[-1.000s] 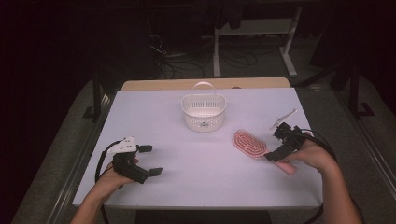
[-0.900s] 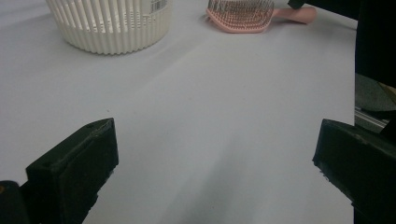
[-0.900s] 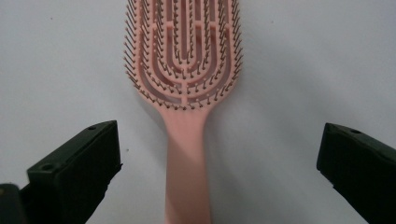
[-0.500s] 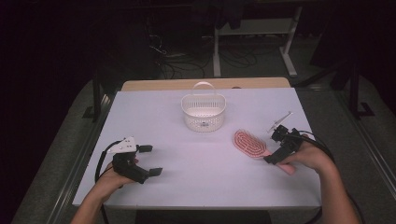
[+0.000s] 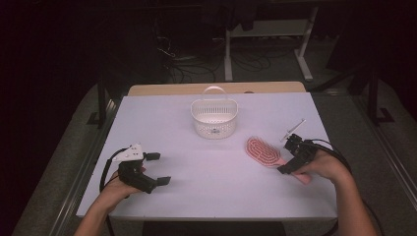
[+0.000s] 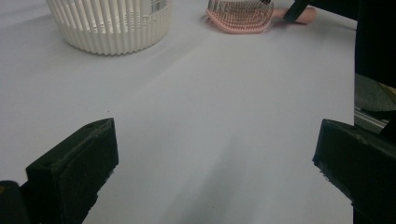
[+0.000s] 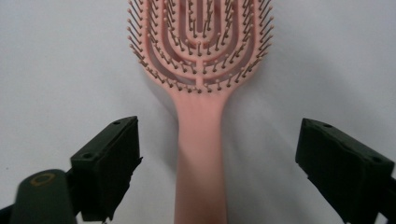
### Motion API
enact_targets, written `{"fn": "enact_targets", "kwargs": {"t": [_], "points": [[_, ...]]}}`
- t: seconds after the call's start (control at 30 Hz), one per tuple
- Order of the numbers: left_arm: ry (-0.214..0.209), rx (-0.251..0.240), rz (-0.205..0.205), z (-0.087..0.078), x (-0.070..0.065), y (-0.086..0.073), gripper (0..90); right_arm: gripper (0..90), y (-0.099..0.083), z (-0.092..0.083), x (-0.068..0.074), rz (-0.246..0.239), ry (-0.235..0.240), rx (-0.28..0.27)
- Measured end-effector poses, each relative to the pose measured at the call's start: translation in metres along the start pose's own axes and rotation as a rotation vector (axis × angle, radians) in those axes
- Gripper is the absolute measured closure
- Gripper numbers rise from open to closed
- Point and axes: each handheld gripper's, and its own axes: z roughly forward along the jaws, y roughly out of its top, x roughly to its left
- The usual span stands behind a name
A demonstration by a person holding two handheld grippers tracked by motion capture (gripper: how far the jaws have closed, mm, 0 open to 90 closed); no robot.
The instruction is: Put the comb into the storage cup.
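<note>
Wide apart, the jaws of the right gripper [image 7: 217,172] stand on either side of the pink hairbrush [image 7: 201,93] handle without touching it. In the right gripper view the handle runs up between them to the oval bristle head, bristles facing up, flat on the white table [image 7: 56,70]. In the high view the right gripper [image 5: 294,158] sits over the brush's handle end, held by the person's right hand [image 5: 325,167], and the hairbrush [image 5: 264,152] head lies just beyond it, angled toward the basket.

That white slotted basket [image 5: 214,118] stands upright past the brush, toward the far middle of the table [image 5: 206,196], with its handle arched over it; something small lies inside, too small to make out. A thin pale stick-like item [image 5: 293,129] lies on the table beside the brush's far right side; I cannot tell what it is.

Well apart from the brush, across the table near the front edge, the left gripper [image 5: 157,168] rests in the left hand [image 5: 115,189], its jaws also spread wide and holding nothing. From the left gripper view, the left gripper [image 6: 215,158] looks over bare tabletop toward the basket [image 6: 109,25] and the hairbrush [image 6: 240,16] to its right.
</note>
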Motion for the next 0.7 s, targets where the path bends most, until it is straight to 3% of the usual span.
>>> {"fn": "enact_targets", "kwargs": {"t": [0.7], "points": [[0.004, 0.005, -0.002, 0.0006, 0.0002, -0.0007, 0.0, 41.0, 0.0038, 0.0029, 0.0031, -0.009, 0.027, 0.036]]}}
